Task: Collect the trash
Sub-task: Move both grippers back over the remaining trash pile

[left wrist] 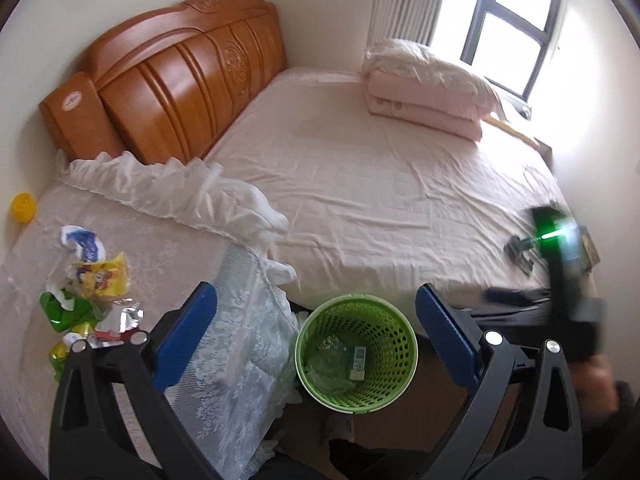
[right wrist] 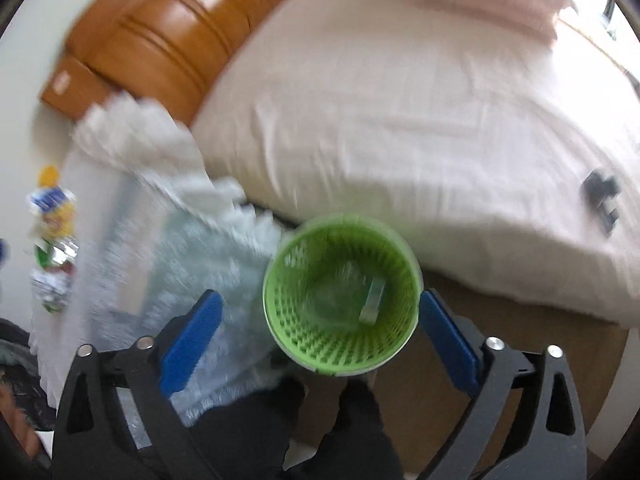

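Left wrist view: your left claw (left wrist: 316, 332) is spread wide and holds nothing, above the bin (left wrist: 356, 360) on the floor beside the bed (left wrist: 380, 184).
Right claw (right wrist: 320, 336): also spread apart and empty, over the same bin; this view is blurred.
Done: a small box (left wrist: 357, 363) and some clear wrap already lie inside the bin.
Left: a pile of wrappers (left wrist: 88, 292) sits on the lace-covered surface (left wrist: 172, 240) at your left; a yellow cap (left wrist: 22, 208) lies near it.
Progress: partway by my reckoning; most trash awaits.

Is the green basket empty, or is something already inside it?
Not empty: the green basket holds a small box and clear crumpled plastic.
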Action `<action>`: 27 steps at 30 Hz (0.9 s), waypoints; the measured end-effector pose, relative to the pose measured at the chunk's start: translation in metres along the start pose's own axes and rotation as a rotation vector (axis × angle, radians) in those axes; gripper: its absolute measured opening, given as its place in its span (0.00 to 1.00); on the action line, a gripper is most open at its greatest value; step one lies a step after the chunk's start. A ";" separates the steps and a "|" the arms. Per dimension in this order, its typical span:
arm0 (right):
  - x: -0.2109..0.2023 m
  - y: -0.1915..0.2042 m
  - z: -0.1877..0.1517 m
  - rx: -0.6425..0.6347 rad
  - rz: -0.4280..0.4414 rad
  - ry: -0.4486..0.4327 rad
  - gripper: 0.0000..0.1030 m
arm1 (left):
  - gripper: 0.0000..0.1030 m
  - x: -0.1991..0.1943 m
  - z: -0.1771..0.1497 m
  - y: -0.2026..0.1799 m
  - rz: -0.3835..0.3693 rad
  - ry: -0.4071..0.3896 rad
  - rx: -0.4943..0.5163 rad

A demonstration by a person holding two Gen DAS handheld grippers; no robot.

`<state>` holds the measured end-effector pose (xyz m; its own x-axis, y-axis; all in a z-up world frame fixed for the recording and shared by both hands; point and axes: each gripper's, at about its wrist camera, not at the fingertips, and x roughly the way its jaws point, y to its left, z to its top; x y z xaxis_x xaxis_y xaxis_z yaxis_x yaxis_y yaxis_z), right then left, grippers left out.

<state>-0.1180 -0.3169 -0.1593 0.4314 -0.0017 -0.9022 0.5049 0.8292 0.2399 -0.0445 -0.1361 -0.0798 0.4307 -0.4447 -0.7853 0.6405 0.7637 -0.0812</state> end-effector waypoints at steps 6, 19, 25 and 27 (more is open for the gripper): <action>-0.090 0.014 0.022 -0.035 0.004 -0.193 0.98 | 0.92 -0.029 0.011 0.027 0.028 -0.060 -0.027; -0.099 0.089 0.036 -0.172 0.090 -0.215 0.98 | 0.92 -0.056 0.002 0.095 0.118 -0.071 -0.129; -0.087 0.137 0.036 -0.265 0.144 -0.191 0.98 | 0.92 -0.070 -0.012 0.132 0.182 -0.077 -0.203; -0.082 0.152 0.034 -0.294 0.166 -0.179 0.98 | 0.92 -0.077 -0.019 0.146 0.209 -0.081 -0.233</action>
<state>-0.0514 -0.2099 -0.0367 0.6265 0.0701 -0.7763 0.1924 0.9512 0.2412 0.0034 0.0189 -0.0428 0.5931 -0.2959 -0.7488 0.3741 0.9248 -0.0692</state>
